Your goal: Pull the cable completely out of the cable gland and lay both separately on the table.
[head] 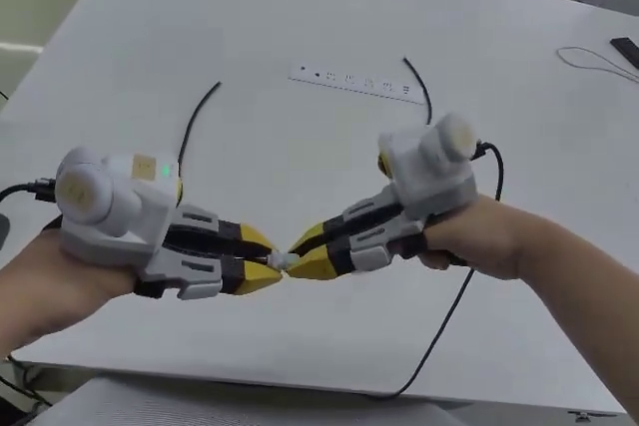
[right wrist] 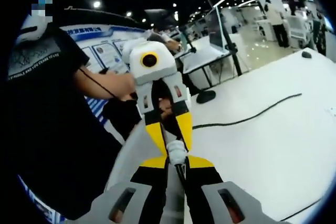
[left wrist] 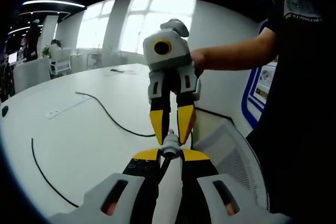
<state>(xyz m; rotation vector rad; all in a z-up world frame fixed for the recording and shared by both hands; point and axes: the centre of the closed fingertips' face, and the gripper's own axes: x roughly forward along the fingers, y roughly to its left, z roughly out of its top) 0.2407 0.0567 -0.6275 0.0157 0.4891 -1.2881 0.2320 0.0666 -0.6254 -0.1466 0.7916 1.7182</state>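
Note:
Over the near part of the white table [head: 300, 7], my two grippers meet tip to tip. A small white-grey cable gland [head: 287, 262] sits between them. The left gripper [head: 274, 269] comes in from the left, the right gripper [head: 297, 259] from the right. In the left gripper view the gland [left wrist: 170, 146] sits just past my left gripper [left wrist: 171, 155], and a black cable [left wrist: 164, 167] runs back between its shut jaws. The right gripper [left wrist: 171, 138] pinches the gland from the far side. In the right gripper view the gland [right wrist: 177, 152] sits at the tips of the right gripper [right wrist: 178, 162].
A white strip [head: 354, 82] lies mid-table with loose black cables to its left [head: 195, 125] and right [head: 421, 87]. A thin wire [head: 589, 59] and a dark object [head: 624, 47] lie far right. The table's front edge is just below the grippers.

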